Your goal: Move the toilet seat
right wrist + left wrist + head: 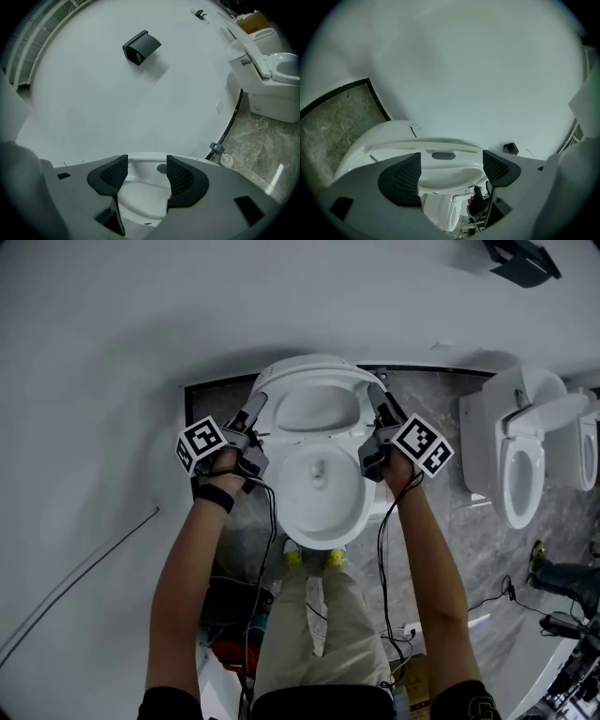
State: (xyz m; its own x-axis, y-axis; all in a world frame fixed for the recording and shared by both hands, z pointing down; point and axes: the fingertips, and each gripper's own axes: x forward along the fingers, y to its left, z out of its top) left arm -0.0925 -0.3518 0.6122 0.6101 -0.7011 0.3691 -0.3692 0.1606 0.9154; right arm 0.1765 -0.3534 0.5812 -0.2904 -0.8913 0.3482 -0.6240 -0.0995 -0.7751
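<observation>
While the white plastic toilet seat point(319, 407) is found between the parted jaws, left gripper point(260, 402) and right gripper point(378, 393) should be closed evenly.

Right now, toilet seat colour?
Toilet seat is white; best in head view.

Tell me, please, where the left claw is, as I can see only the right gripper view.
Observer: In the head view, the left claw lies along the left edge of the white oval toilet seat.
Operator: Thank you; are its pads closed?
Observer: No. In the left gripper view its dark pads stand well apart, with the seat's rim showing in the gap.
</observation>
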